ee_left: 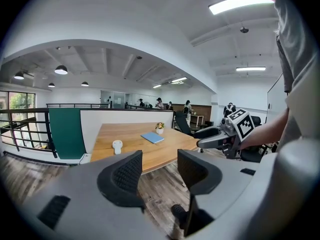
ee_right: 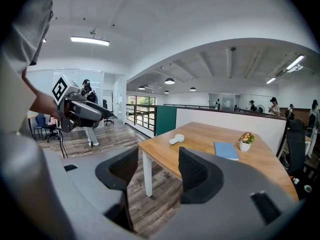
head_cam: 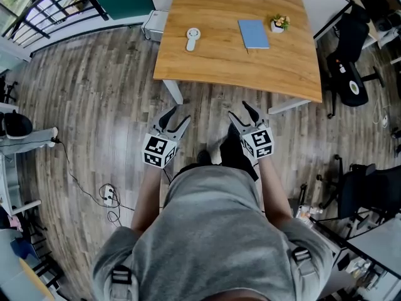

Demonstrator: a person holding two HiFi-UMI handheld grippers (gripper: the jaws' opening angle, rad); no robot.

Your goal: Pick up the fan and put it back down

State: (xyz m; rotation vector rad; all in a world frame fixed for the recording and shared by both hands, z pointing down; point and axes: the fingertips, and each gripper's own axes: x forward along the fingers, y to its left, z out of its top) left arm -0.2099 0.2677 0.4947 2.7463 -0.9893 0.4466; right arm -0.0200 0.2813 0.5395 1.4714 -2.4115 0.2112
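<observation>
Left hand-held gripper [head_cam: 176, 119] and right hand-held gripper [head_cam: 244, 115]: both open, nothing between the jaws. Fan [head_cam: 192, 39] lies flat on the bench [head_cam: 219, 68], well ahead of both. Handle end points back toward the left one, long axis roughly along the reach. Left looks nearer.

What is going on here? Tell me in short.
A person stands a little way back from a wooden table, with tongs in each hand. The left tongs and the right tongs are both open and empty, held out in front of the body, short of the table's edge. The white handheld fan lies untouched on the tabletop, with a blue notebook and a small potted plant to its right. The pick-up has not begun.
</observation>
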